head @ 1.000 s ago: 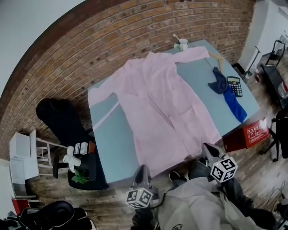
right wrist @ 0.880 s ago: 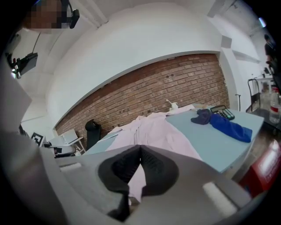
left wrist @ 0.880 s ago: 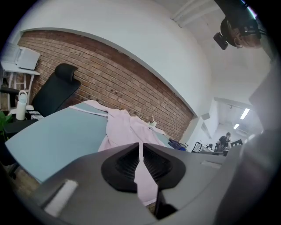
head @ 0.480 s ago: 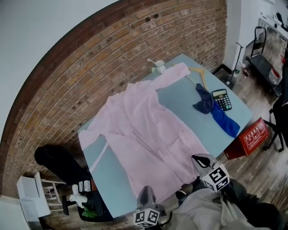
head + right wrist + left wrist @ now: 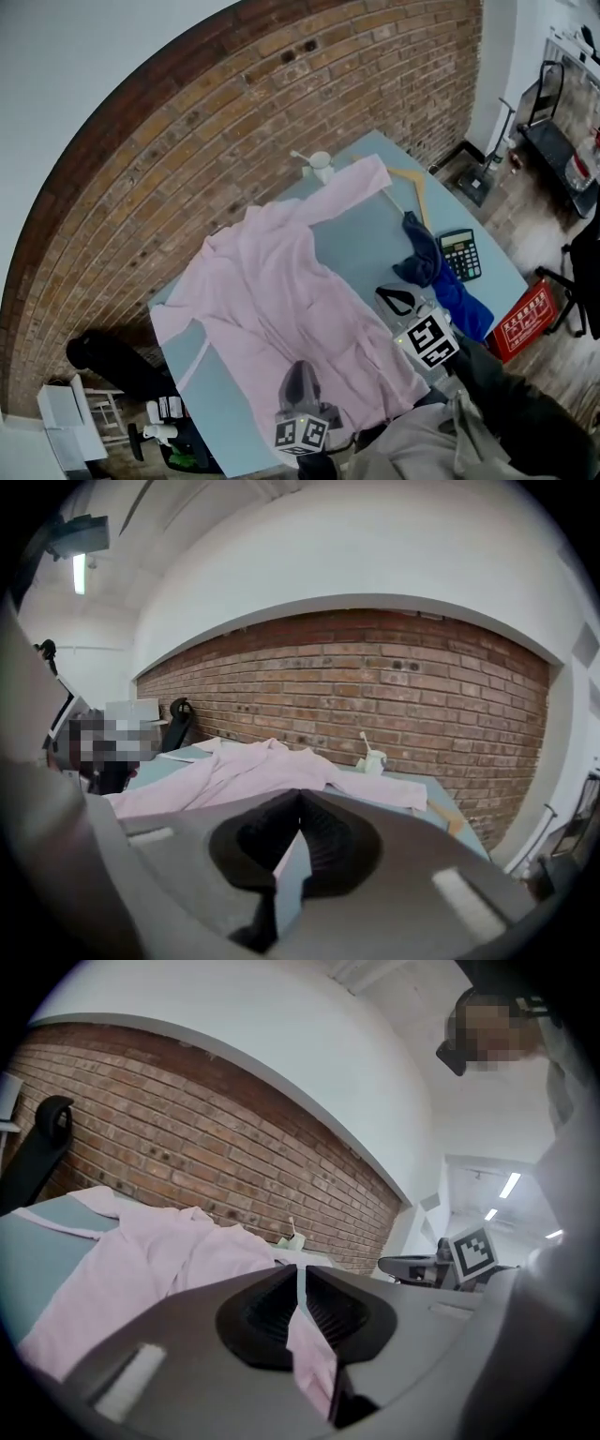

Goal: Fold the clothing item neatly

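Garment: pink robe (image 5: pixel 281 300) spread open on the blue worktop (image 5: pixel 361 234), sleeves out.
Left gripper (image 5: pixel 298 367): fingers nipped on a pink hem edge.
Right gripper (image 5: pixel 397 298): fingers closed on a pale fold, apparently the same hem.
Progress: early, judged; hem lifted, no fold laid, sleeves and body remain.

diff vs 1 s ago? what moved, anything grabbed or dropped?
The left tongs and right tongs, each shut on the pink robe's hem, moved forward from the near table edge, carrying the hem toward the collar. Nothing was dropped. The cup, hanger, blue cloth and calculator stayed put.
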Demonstrator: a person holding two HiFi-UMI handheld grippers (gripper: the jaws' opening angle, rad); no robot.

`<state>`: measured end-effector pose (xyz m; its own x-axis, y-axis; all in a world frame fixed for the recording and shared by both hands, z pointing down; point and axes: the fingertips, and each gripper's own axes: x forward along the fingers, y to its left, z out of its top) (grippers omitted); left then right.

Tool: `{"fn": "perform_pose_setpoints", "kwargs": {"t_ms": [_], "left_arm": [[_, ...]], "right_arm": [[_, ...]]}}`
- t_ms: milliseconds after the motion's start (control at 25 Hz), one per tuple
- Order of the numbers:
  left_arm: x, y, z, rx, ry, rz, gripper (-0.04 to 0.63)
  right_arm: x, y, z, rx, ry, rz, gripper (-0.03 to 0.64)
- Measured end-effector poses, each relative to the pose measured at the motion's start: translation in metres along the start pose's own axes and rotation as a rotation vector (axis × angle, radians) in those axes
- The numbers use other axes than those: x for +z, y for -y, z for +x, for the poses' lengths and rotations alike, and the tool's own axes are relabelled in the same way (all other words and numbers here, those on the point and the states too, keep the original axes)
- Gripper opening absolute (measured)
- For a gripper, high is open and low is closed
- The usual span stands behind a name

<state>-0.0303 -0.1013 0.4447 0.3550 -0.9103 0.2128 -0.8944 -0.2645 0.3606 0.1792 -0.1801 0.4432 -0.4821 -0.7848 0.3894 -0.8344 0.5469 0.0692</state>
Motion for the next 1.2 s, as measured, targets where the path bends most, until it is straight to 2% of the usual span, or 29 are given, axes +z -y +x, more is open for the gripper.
{"fn": "perform_pose_setpoints", "kwargs": {"t_ms": [240,600,680,760,800,920,1040,1080,1200], "left_arm": [[0.011,-0.002,0.062,0.042,-0.007,-0.003,0.036],[-0.001,-0.02,0.13,0.067,-0.066,-0.033,0.036],[-0.008,-0.024,0.138,0.073,-0.082,-0.049,0.036],[-0.015,-0.027,0.14,0.08,-0.102,-0.069,0.036],[-0.018,-0.028,0.141,0.081,-0.109,-0.078,0.037],[-0.023,-0.036,0.142,0.088,-0.118,-0.1,0.036],[-0.028,-0.043,0.138,0.11,-0.127,-0.116,0.037],[-0.03,-0.046,0.136,0.119,-0.13,-0.122,0.037],[-0.038,-0.054,0.13,0.143,-0.138,-0.137,0.037]], "right_arm": [[0.015,0.059,0.057,-0.001,0.002,0.014,0.0],[-0.037,0.137,0.151,-0.083,-0.136,-0.09,0.0],[-0.049,0.159,0.175,-0.085,-0.178,-0.144,0.002],[-0.061,0.182,0.197,-0.09,-0.228,-0.227,0.126],[-0.066,0.195,0.208,-0.094,-0.256,-0.272,0.157],[-0.08,0.233,0.242,-0.076,-0.369,-0.4,0.19],[-0.11,0.249,0.264,0.066,-0.559,-0.544,0.223],[-0.114,0.251,0.27,0.1,-0.584,-0.576,0.23],[-0.11,0.256,0.284,0.119,-0.576,-0.614,0.231]]}}
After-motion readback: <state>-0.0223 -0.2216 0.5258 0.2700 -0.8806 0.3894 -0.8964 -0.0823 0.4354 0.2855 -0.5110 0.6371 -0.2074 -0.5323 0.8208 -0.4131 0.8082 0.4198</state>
